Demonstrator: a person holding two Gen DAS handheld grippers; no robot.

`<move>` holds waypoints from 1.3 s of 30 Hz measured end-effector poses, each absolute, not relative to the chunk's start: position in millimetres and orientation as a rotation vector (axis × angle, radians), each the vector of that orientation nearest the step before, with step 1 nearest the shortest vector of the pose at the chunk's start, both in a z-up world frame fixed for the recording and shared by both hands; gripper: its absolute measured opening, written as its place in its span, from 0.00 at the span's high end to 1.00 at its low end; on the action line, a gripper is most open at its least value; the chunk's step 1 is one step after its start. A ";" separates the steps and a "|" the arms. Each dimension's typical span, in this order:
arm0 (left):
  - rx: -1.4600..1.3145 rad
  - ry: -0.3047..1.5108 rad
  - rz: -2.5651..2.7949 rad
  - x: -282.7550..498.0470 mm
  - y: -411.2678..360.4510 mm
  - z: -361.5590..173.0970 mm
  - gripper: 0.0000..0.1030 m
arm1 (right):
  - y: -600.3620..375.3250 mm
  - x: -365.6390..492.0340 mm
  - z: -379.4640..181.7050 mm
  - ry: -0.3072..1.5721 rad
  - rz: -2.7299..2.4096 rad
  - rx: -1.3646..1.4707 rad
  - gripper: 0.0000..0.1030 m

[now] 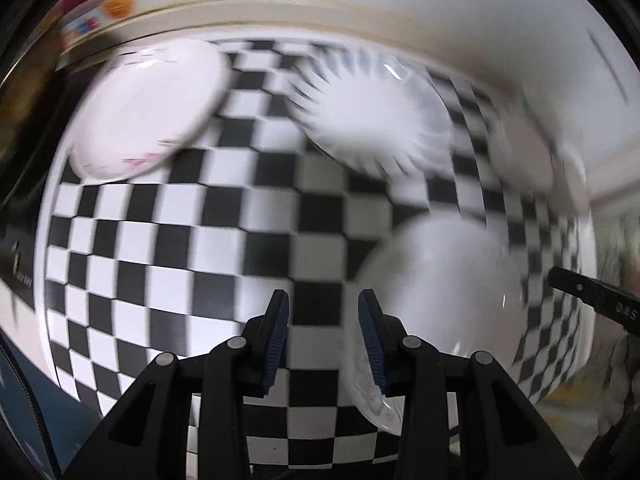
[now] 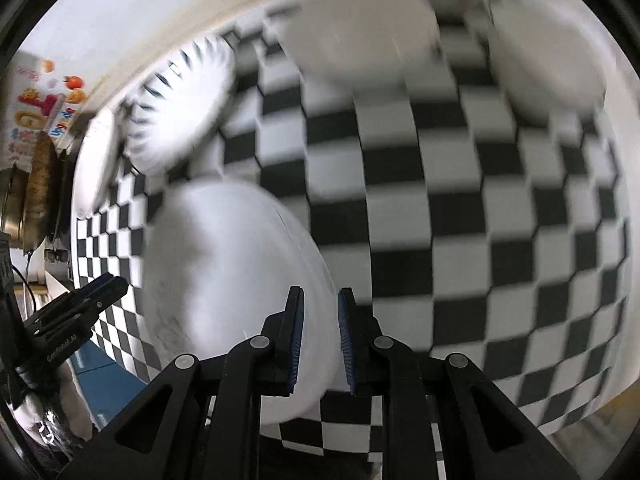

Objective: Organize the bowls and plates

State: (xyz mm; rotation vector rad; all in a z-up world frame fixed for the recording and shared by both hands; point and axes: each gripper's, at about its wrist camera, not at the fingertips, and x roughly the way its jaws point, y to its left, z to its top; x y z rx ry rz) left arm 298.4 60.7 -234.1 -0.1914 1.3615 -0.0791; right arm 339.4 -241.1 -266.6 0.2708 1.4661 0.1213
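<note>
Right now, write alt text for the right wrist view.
The right gripper straddles the rim of a white plate over a checkered cloth. More white dishes sit blurred beyond it, and the left gripper shows at left.

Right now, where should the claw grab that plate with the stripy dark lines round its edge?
Grab the stripy plate by its rim, on the edge nearest the claws, coming down from above. It lies flat on the checkered cloth, so only the thin raised edge gives the pads something to pinch. Blur hides how high that rim stands.
</note>
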 end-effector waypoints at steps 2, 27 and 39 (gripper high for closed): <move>-0.292 1.342 -0.020 306.2 93.9 -227.0 0.67 | -220.6 362.5 -242.2 1.422 0.192 0.233 0.78; -0.771 1.303 0.451 363.7 300.1 -308.7 0.67 | 126.8 658.6 -364.8 1.569 0.755 -0.007 0.67; -0.665 1.310 0.429 385.0 289.6 -311.6 0.77 | 137.0 649.2 -362.9 1.544 0.812 -0.081 0.84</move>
